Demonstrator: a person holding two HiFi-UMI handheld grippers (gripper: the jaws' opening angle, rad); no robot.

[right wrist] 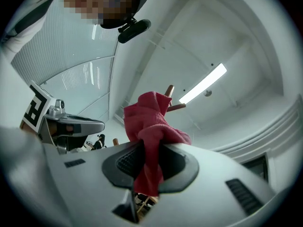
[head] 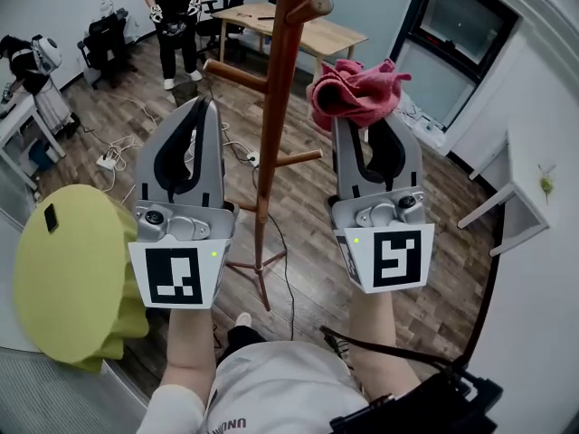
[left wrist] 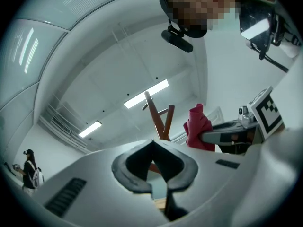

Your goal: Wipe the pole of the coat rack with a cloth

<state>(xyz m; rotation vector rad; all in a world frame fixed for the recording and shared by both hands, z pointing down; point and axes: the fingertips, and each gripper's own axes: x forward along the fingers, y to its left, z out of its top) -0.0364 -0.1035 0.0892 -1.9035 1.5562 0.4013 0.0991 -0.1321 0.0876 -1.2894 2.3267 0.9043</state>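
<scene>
Beside the pole (head: 276,89), cloth (head: 355,93) clamped in right gripper (head: 366,127); left gripper (head: 209,107) closed, empty.

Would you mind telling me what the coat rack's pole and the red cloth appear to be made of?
The pole looks like wood with a smooth reddish-brown varnish: faint sheen, pegs of the same colour. The cloth, pinched in the right gripper, looks like soft matte fabric, possibly terry: it bunches in folds.
</scene>
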